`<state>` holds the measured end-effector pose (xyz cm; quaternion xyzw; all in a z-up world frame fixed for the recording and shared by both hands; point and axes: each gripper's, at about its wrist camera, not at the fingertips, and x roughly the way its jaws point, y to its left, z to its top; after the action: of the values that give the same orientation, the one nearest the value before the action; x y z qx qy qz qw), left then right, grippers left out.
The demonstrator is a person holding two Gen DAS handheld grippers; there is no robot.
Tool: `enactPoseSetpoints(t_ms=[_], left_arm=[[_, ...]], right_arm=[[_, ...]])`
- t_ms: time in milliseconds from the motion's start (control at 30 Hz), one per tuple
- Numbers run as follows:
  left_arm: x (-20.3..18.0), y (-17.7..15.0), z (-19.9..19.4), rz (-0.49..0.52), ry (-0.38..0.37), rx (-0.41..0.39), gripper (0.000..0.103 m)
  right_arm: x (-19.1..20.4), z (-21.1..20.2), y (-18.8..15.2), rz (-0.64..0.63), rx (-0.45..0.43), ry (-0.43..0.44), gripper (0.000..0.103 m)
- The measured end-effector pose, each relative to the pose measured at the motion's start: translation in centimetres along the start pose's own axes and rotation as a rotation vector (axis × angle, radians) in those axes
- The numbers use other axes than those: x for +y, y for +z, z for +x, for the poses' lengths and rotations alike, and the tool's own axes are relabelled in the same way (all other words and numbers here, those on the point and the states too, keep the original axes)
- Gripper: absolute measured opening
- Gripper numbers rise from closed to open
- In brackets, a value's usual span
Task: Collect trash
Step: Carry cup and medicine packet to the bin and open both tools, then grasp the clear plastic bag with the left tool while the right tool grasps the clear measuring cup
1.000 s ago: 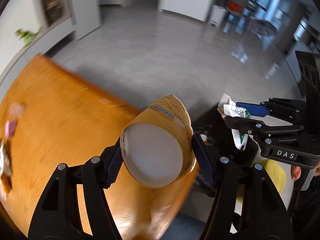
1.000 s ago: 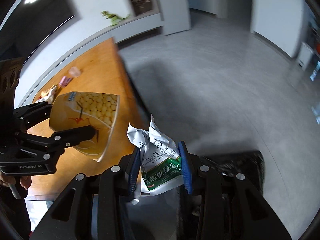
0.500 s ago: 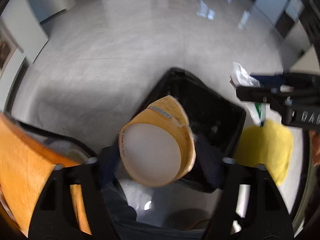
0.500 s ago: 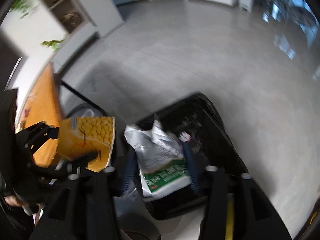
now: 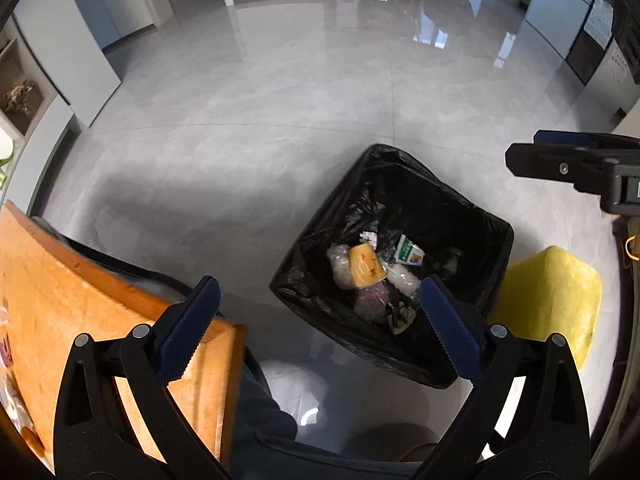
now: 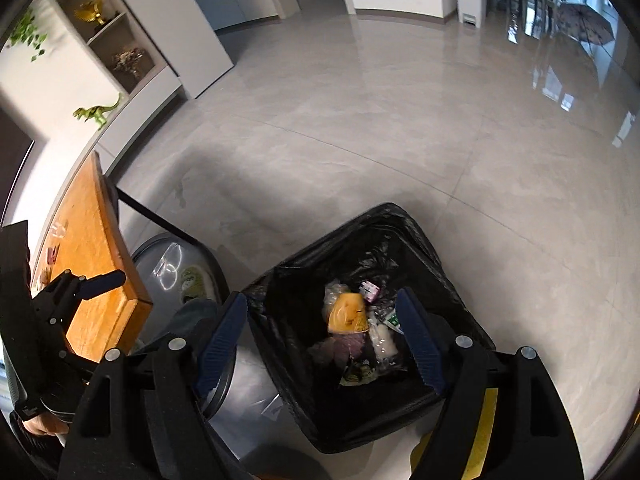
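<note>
A bin lined with a black bag stands on the grey floor. Inside lie the yellow cup, the green-and-white carton and other wrappers. My left gripper is open and empty, above the bin's near left corner. My right gripper is open and empty, directly over the bin; it also shows at the right edge of the left wrist view.
The orange wooden table is at the left, with small scraps at its far end. A grey round bin stands beside the table. A yellow stool is right of the black bin. Open grey floor lies beyond.
Both grippers swung from the table to over the bin and opened. The yellow cup and the carton dropped into the bin.
</note>
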<state>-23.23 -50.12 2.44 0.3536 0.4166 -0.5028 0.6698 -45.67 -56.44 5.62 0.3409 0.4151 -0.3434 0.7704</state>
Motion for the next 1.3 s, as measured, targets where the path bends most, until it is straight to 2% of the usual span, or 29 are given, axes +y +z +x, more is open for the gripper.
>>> enactPoseSetpoints(t_ms=[133,267,600,967,1300], left_arm=[[2.1,-0.7,-1.3,-0.037,0.017,-0.022,0.097],[4.9,-2.1,-2.7,-0.082,0.042,-0.038,0.097],[15.5,-8.2,-7.0,-0.295,0.15,-0.069,0.097],[27.6,-17.5,-12.3,-0.53,0.322,-0.072,0.097],[39.8,-28.8,-17.2,-0.844,0.431,-0.082,0.097]], right_arm=[[2.8,-0.1,0.7,-0.048,-0.005,0.011,0.077],[7.5,0.1,1.5,-0.122,-0.001,0.034,0.077],[20.7,1.9,2.4,-0.339,0.024,0.13,0.077],[34.0,5.3,1.3,-0.519,0.102,0.243,0.077],[44.5,9.3,0.8,-0.651,0.169,0.273,0.077]])
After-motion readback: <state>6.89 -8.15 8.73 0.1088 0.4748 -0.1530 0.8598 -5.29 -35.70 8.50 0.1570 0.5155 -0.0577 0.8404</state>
